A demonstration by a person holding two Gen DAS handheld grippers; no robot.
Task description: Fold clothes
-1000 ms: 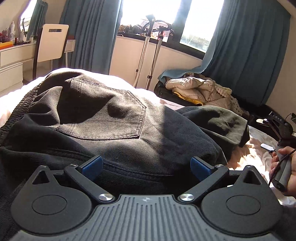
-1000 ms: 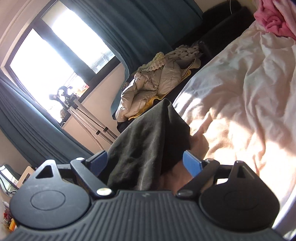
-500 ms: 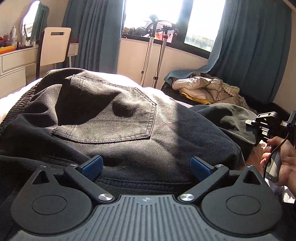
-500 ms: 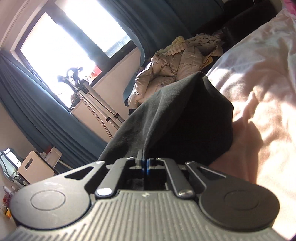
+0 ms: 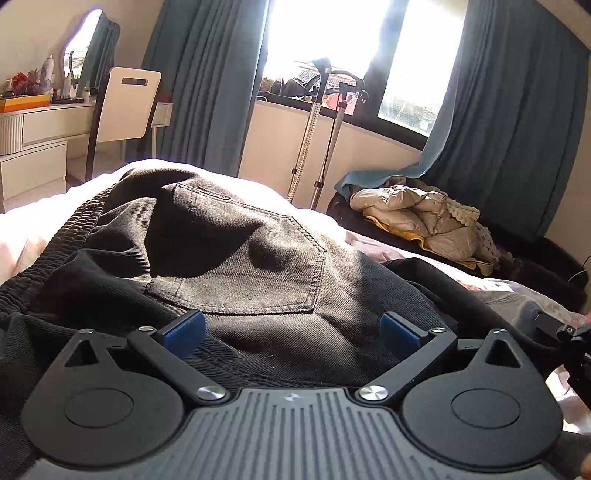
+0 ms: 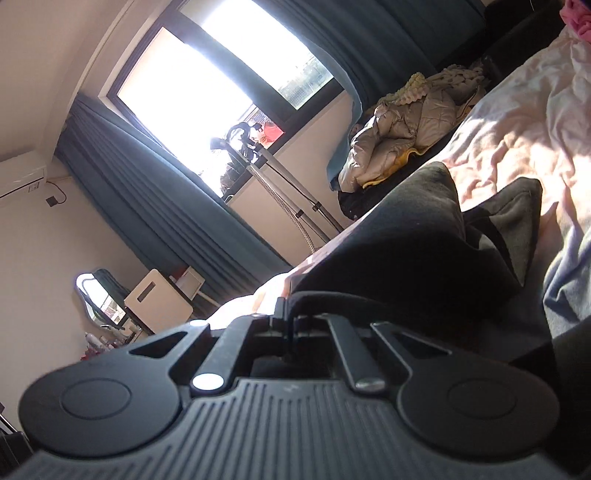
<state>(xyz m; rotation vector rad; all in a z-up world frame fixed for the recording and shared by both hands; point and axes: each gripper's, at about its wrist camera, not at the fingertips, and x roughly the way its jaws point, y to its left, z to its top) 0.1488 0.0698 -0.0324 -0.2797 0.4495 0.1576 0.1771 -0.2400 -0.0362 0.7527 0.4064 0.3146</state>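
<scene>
Left wrist view: left tool (image 5: 291, 330) wide open, blue pads (image 5: 183, 329) spread with nothing pinched, sitting low over the black trousers (image 5: 258, 295). Trousers lie heaped on the bed (image 5: 33, 225) right in front of the tool; elastic waistband (image 5: 55, 243) off to tool's left, back pocket (image 5: 243, 266) straight ahead just past the pads, sunlit fabric sloping down to tool's right. Far left beyond the tool: white dresser (image 5: 33, 140), chair (image 5: 125, 107). Ahead: teal curtains (image 5: 207, 81), bright window (image 5: 325, 37), metal stand poles (image 5: 317, 129). Ahead-right: beige puffer jacket (image 5: 417, 218) piled on a dark couch. At the right edge a bit of the other tool's black frame shows by the trouser leg. Right wrist view, camera rolled: right tool (image 6: 286, 325) closed, fingers together clamping a fold of the black trousers (image 6: 406, 258); cloth rises out of the pinch and drapes ahead and to tool's right, a grey hem corner (image 6: 517, 221) resting on the pinkish bed sheet (image 6: 517, 129). Left of the tool: mirror (image 6: 96, 295), chair (image 6: 155, 302), curtain, window. Ahead-right: same puffer jacket (image 6: 402, 129); pink cloth (image 6: 576, 18) at the far top-right corner.
</scene>
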